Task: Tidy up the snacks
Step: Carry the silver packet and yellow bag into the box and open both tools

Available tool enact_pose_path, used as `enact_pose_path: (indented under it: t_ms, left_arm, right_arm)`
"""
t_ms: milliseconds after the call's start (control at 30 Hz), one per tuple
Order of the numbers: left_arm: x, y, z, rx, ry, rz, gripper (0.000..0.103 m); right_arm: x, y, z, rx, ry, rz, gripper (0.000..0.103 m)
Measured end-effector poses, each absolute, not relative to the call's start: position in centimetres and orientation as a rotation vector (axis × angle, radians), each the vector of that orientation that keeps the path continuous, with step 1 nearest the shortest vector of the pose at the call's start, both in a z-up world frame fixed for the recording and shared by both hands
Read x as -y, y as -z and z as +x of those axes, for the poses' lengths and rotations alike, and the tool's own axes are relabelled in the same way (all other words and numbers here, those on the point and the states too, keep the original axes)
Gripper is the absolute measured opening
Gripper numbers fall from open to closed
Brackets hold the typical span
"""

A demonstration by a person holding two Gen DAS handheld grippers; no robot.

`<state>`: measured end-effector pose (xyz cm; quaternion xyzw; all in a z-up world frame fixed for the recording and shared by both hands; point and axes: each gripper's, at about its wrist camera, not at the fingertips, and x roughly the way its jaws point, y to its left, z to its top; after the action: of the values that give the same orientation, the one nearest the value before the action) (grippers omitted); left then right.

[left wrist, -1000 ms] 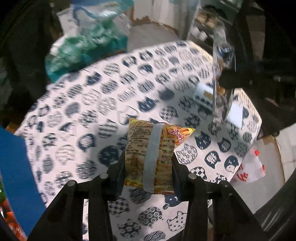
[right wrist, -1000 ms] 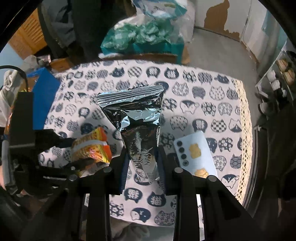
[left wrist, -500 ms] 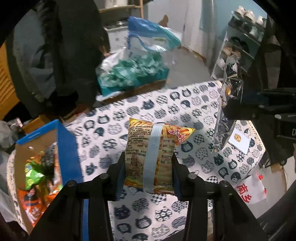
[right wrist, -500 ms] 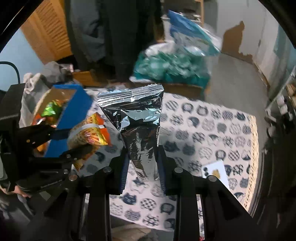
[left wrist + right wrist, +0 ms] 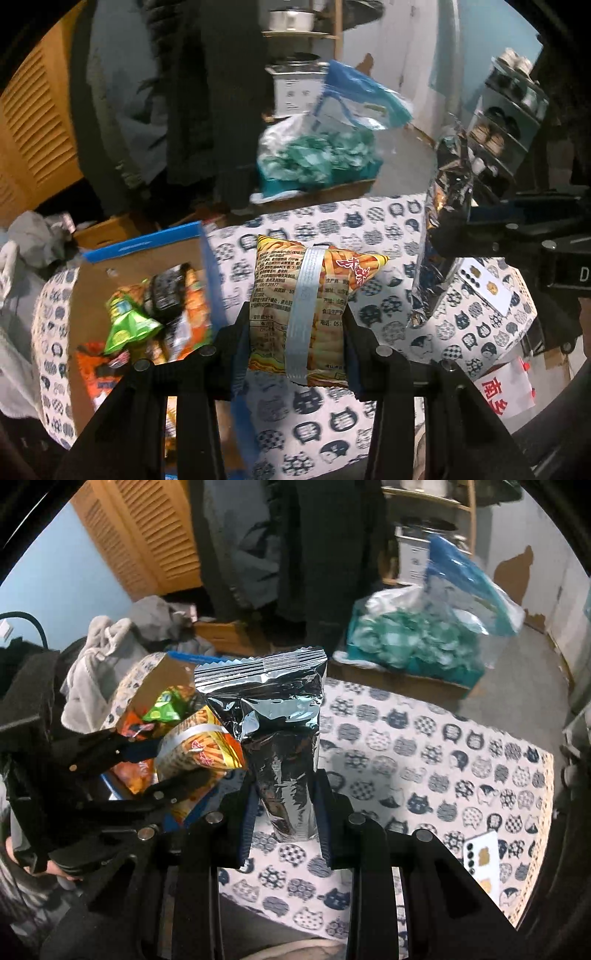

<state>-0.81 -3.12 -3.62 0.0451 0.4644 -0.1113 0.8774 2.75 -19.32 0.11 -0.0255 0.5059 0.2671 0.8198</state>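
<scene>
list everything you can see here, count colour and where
snack packet: one, orange-yellow, held above the table
foil packet: one, silver, held above the table
box: one, blue-edged cardboard, table's left, snacks inside
tablecloth: one, white with dark cat faces, over the table
card: one, white, table's right edge
plastic bags: green and blue, behind the table
left gripper: black, shut on snack packet
right gripper: black, shut on foil packet

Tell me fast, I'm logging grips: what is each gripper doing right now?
Left gripper: closed on the orange fries snack pack.
Right gripper: closed on the silver foil bag.
</scene>
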Motion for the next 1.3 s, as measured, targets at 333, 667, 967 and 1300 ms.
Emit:
enact_pose_path:
  t_ms: [333,667,967,1300]
  left_arm:
    - [-4.9,3.4,-1.3,-0.969,0.127,-0.01,0.043]
    - [-11.3,4.8,-2.0,-0.992,0.038,-0.1,0.043]
    - [-14.7,8.1,-2.2,-1.061,-0.05,-0.161,0.043]
    - [-13.8,10.6,-2.5,-1.111,-0.069,-0.157,0.045]
  right_arm:
    - [11.3,-0.7,3.1,-1.088,-0.662,-0.089,0.027]
    - [3.9,0.4,3.6,-1.14,-0.736,-0.09,0.027]
    - [-0.7,3.6,4.1,-1.247,-0.773,-0.082,0.027]
    - [-2.6,8.9,3.6,-1.367,-0.748,-0.137,0.027]
